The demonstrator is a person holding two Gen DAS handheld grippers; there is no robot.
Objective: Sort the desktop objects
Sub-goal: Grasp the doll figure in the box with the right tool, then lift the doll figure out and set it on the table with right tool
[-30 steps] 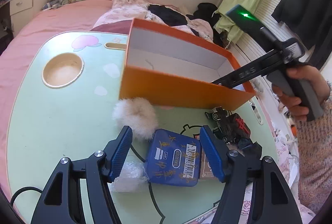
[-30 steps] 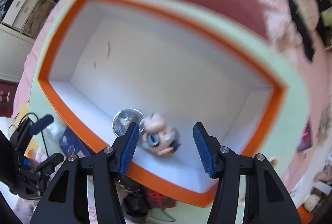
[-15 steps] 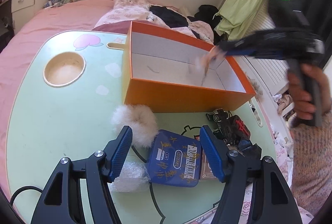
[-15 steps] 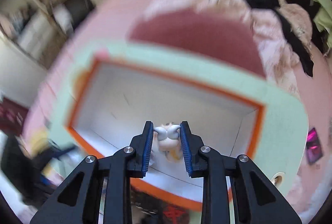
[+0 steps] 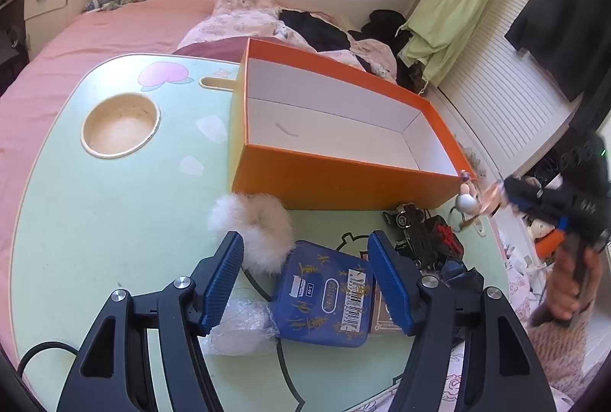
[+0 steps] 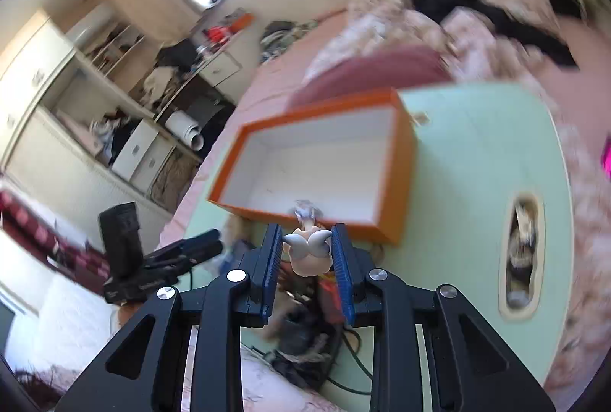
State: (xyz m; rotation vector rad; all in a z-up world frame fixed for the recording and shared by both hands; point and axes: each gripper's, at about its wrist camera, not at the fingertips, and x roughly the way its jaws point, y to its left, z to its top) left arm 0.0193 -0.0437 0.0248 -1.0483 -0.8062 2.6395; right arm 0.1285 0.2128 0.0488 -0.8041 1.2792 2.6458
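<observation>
Right gripper (image 6: 307, 251): pads closed on a small figurine (image 6: 308, 251), gripped across its pale midsection so that the head points forward, away from the wrist. The grip sits near the tips of the pads, probably because the toy is too small to seat deeper. The orange box (image 6: 397, 183) lies just ahead of and below the fingertips; its white interior appears bare. From the left wrist camera the figurine (image 5: 469, 196) hangs outside the near right corner of the box (image 5: 336, 183), above the table (image 5: 114, 206), not over the opening. Judgement: the toy is in transit and not placed.

Left gripper (image 5: 305, 276): fingers spread wide, holding nothing. It hovers low over the table with a blue tin (image 5: 324, 301) lying between and just beyond the pads, so it looks staged for the next pick. A white fluffy pompom (image 5: 254, 227) sits ahead of the left pad, between the tin and the box wall. A crumpled clear plastic wrap (image 5: 240, 326) lies under the left pad. A black toy car (image 5: 414, 225) and dark clutter sit ahead of the right pad, near the box corner.

Right wrist view is motion-blurred; fine detail of the figurine cannot be read.
</observation>
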